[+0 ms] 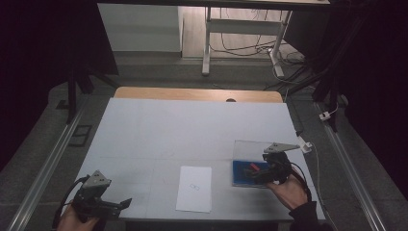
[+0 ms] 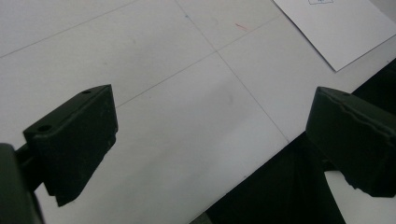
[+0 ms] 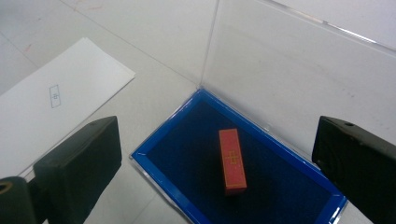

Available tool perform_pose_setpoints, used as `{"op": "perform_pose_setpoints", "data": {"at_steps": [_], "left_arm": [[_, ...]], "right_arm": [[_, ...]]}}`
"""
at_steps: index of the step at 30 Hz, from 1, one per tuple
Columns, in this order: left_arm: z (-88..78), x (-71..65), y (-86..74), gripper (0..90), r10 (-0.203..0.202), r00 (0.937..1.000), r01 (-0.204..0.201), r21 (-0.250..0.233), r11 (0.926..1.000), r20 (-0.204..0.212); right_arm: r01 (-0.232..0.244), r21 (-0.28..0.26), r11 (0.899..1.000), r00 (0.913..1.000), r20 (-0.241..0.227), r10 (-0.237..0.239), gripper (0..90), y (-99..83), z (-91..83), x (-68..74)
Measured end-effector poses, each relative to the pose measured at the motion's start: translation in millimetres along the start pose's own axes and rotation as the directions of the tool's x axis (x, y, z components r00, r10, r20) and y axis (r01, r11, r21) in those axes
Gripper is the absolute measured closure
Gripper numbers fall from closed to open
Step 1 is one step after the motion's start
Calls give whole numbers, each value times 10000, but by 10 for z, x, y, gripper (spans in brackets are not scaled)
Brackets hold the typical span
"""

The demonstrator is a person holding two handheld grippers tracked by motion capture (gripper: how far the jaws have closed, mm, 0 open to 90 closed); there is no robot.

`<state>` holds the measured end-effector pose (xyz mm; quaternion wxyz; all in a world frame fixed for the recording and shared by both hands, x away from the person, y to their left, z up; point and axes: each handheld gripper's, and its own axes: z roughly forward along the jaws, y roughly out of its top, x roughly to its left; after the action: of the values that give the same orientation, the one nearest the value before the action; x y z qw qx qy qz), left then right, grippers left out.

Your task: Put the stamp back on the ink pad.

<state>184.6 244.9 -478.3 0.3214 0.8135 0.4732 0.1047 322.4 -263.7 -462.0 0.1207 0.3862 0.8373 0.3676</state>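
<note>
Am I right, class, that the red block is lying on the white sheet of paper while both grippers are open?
Not quite. The red block lies in the blue tray, not on the white sheet of paper; the right gripper view shows this. The rest holds: the left gripper and right gripper are both open.

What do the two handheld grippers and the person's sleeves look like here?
Both are black, each topped by a grey three-cornered plate: the left gripper and the right gripper. Each has two blocky black jaws with small screw holes and trails a black cable. A dark sleeve covers the right forearm.
</note>
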Motion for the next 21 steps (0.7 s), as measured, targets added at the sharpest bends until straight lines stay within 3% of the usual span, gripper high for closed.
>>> {"op": "perform_pose_setpoints", "data": {"at_steps": [21], "left_arm": [[-1,3,0,27,-28,10000,28,-12,10000,11]], "right_arm": [[61,-608,9981,9997,226,-48,0,-110,-251,101]]}}
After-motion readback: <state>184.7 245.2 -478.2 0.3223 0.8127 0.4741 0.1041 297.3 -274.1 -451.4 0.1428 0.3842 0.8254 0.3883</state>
